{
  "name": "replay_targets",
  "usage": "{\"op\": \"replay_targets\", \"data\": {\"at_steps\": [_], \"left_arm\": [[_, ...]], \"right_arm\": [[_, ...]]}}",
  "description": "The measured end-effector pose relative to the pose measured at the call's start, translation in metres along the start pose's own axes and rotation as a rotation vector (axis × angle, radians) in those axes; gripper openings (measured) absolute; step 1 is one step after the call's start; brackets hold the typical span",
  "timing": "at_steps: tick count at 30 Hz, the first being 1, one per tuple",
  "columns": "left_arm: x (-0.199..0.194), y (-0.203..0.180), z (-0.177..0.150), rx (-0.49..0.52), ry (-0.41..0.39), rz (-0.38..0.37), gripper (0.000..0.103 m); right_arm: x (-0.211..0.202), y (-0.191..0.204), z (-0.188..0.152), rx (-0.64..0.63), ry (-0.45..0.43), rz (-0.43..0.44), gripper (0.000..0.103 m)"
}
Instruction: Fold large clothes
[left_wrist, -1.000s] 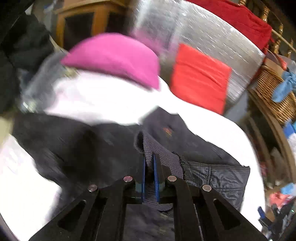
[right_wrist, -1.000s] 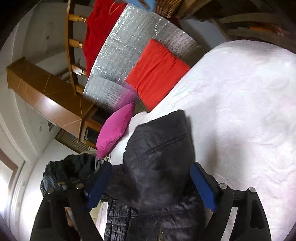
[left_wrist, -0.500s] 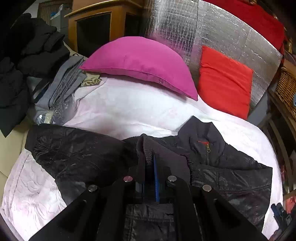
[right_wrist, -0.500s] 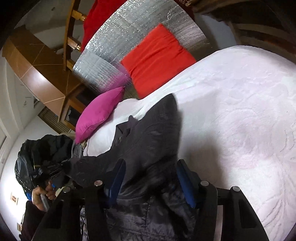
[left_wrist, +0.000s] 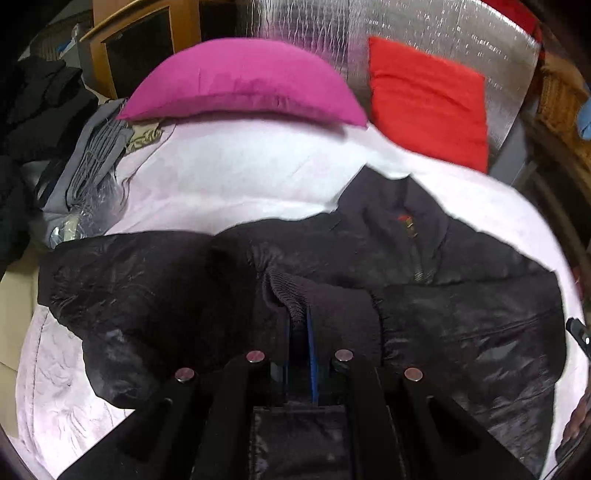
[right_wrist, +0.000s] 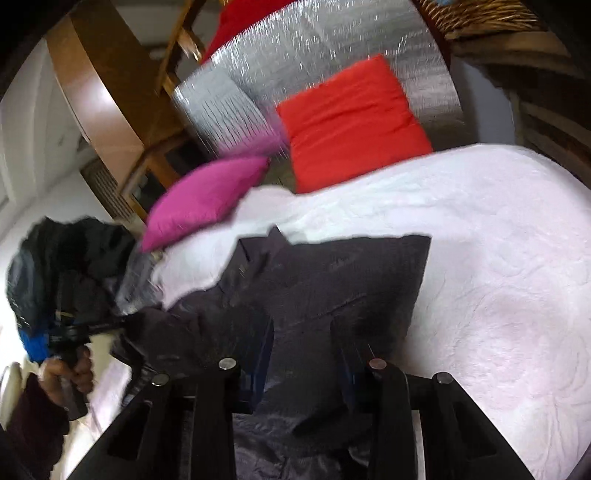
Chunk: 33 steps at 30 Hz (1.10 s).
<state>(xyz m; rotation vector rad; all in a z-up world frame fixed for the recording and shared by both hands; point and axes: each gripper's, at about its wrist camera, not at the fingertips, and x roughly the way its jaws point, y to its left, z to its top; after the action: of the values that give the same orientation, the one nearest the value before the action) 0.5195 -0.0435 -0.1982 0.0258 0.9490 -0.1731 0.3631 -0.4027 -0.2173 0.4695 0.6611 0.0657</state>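
Note:
A black puffer jacket (left_wrist: 461, 295) lies spread on the pale pink bedspread (left_wrist: 240, 177), collar toward the pillows. My left gripper (left_wrist: 299, 325) is shut on the jacket's ribbed sleeve cuff (left_wrist: 288, 295) and holds it over the jacket's body. In the right wrist view the jacket (right_wrist: 332, 280) lies on the bedspread (right_wrist: 498, 277). My right gripper (right_wrist: 303, 339) has its jaws partly closed around a fold of the jacket, with a gap still between the pads and the cloth.
A magenta pillow (left_wrist: 240, 85) and a red cushion (left_wrist: 424, 99) lean on a silver foil board (left_wrist: 406, 22) at the head. Grey and dark clothes (left_wrist: 85, 155) pile at the left. A wicker basket (left_wrist: 561, 96) stands at the right. The left hand and gripper show at the left (right_wrist: 62, 354).
My left gripper has carried the cuff over the jacket's body and lowered it. My right gripper's jaws have narrowed from wide open around the jacket fold, and it has turned more level.

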Motion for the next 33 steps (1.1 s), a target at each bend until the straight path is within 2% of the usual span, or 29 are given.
{"op": "replay_targets", "data": {"at_steps": [3,4,6,8,10,13,15,17,19,21,24,29,30,31,33], "left_arm": [[0.018,0.005,-0.001,-0.017,0.031,0.017,0.009],[0.023,0.006,-0.002,-0.022,0.039,0.017,0.009],[0.037,0.006,-0.005,-0.011,0.067,0.049,0.011],[0.043,0.008,-0.009,-0.009,0.078,0.065,0.011],[0.042,0.015,-0.011,-0.032,0.080,0.034,0.011],[0.030,0.032,-0.011,-0.086,0.067,0.020,0.020],[0.018,0.040,-0.010,-0.107,0.032,0.010,0.033],[0.006,0.043,-0.011,-0.118,-0.005,-0.006,0.041],[0.002,0.039,-0.012,-0.113,-0.016,-0.038,0.041],[0.003,0.028,-0.015,-0.087,-0.014,-0.066,0.041],[0.019,0.005,-0.019,-0.044,0.028,-0.070,0.041],[0.048,-0.009,-0.028,-0.058,0.082,-0.046,0.041],[0.052,-0.009,-0.029,-0.056,0.090,-0.040,0.041],[0.055,-0.009,-0.030,-0.054,0.095,-0.036,0.041],[0.052,-0.010,-0.030,-0.043,0.096,-0.035,0.041]], "right_arm": [[0.033,-0.019,-0.008,0.031,0.097,-0.091,0.033],[0.046,-0.032,-0.014,0.067,0.148,-0.098,0.032],[0.045,-0.038,-0.016,0.085,0.130,-0.099,0.024],[0.031,-0.030,-0.009,0.067,0.104,-0.093,0.023],[0.015,-0.018,-0.005,0.039,0.049,-0.049,0.024],[0.007,-0.001,-0.005,0.028,0.060,0.013,0.028],[0.009,0.011,-0.009,0.006,0.079,0.044,0.028],[0.018,0.022,-0.018,-0.018,0.114,0.045,0.028],[0.037,0.025,-0.030,-0.029,0.201,0.011,0.028],[0.050,0.025,-0.037,-0.032,0.233,-0.014,0.028],[0.045,0.027,-0.032,-0.026,0.228,-0.019,0.027],[0.025,0.028,-0.025,0.002,0.164,0.007,0.028],[0.026,0.028,-0.025,-0.004,0.164,-0.002,0.030],[0.029,0.027,-0.026,-0.008,0.175,-0.020,0.038],[0.041,0.020,-0.032,0.001,0.220,-0.035,0.040]]}}
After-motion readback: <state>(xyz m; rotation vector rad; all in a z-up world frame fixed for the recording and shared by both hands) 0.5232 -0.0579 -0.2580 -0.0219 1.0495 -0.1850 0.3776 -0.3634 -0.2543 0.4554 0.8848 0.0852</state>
